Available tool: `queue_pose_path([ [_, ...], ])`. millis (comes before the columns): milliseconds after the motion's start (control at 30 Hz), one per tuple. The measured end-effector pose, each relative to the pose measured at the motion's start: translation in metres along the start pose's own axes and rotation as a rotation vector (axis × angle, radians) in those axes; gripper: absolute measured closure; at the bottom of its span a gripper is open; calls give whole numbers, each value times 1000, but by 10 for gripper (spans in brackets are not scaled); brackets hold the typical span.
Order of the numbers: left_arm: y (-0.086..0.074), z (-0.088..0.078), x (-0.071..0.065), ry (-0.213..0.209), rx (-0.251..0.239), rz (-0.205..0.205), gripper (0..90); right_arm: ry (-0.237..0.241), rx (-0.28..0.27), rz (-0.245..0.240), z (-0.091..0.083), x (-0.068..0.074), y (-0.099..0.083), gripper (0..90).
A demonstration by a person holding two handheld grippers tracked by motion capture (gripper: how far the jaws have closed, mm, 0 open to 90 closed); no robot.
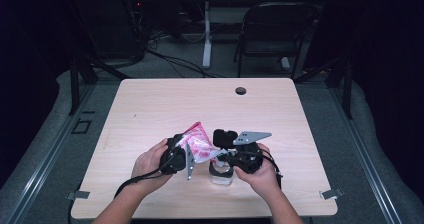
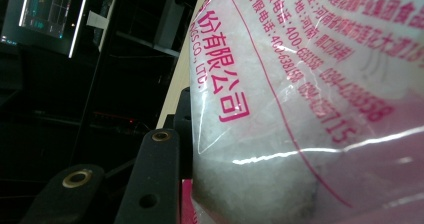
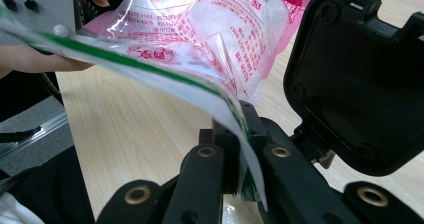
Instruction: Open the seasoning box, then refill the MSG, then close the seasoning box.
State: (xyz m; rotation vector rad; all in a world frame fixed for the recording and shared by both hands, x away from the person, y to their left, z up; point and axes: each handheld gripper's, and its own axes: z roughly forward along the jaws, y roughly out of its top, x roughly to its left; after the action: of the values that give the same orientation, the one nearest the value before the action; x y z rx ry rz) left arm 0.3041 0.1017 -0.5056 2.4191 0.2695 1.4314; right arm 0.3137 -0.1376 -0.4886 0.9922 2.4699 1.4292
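Your left gripper (image 1: 186, 156) clamps the pink-printed clear plastic bag (image 1: 200, 145); your right gripper's (image 3: 239, 149) jaws pinch its green-edged strip (image 3: 150, 76) tight, seen close in its own view.

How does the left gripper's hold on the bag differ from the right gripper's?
The left gripper grips the bag's bulging, filled body with jaws apart. The right gripper pinches a thin, flat, green-striped edge with jaws nearly together. Both hold the same pink-printed bag above the table.
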Motion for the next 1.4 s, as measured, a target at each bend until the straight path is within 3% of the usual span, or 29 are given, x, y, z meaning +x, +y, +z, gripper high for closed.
queue_pose_path([
  [900, 3, 0, 3, 11, -4, 23, 676, -2, -4, 7, 0, -2, -1, 897],
  [1133, 6, -2, 2, 20, -7, 44, 677, -10, -1, 6, -2, -1, -3, 897],
  [1400, 9, -8, 4, 58, -2, 85, 677, -6, -1, 0, -4, 0, -3, 896],
])
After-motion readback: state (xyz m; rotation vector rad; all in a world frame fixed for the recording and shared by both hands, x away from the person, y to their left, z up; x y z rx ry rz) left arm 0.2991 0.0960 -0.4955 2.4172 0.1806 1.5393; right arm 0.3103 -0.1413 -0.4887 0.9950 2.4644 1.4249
